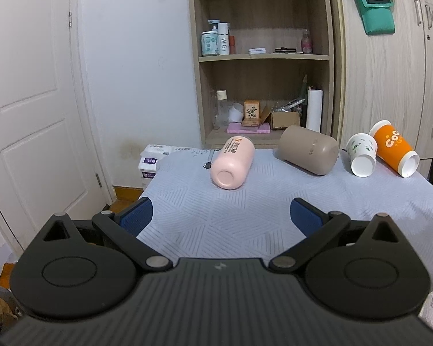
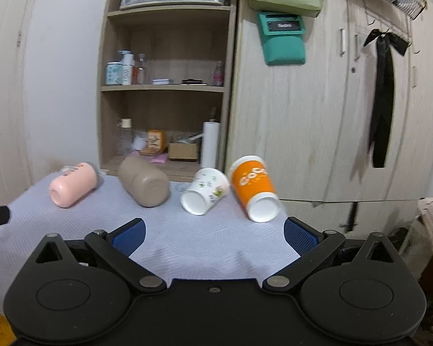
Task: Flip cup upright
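Observation:
Several cups lie on their sides in a row on the cloth-covered table (image 1: pixel 245 210), bottoms toward me: a pink cup (image 1: pixel 232 163) (image 2: pixel 72 184), a taupe cup (image 1: pixel 307 150) (image 2: pixel 144 181), a white floral paper cup (image 1: pixel 360 154) (image 2: pixel 203 191) and an orange paper cup (image 1: pixel 395 151) (image 2: pixel 254 187). My left gripper (image 1: pixel 220 219) is open and empty, short of the pink cup. My right gripper (image 2: pixel 213 238) is open and empty, short of the white and orange cups.
A wooden shelf unit (image 1: pixel 262 57) with bottles and boxes stands behind the table, with a wardrobe (image 2: pixel 317 115) to its right. A white door (image 1: pixel 29 101) is at the left. Tissue packs (image 1: pixel 150 161) sit by the table's far left corner.

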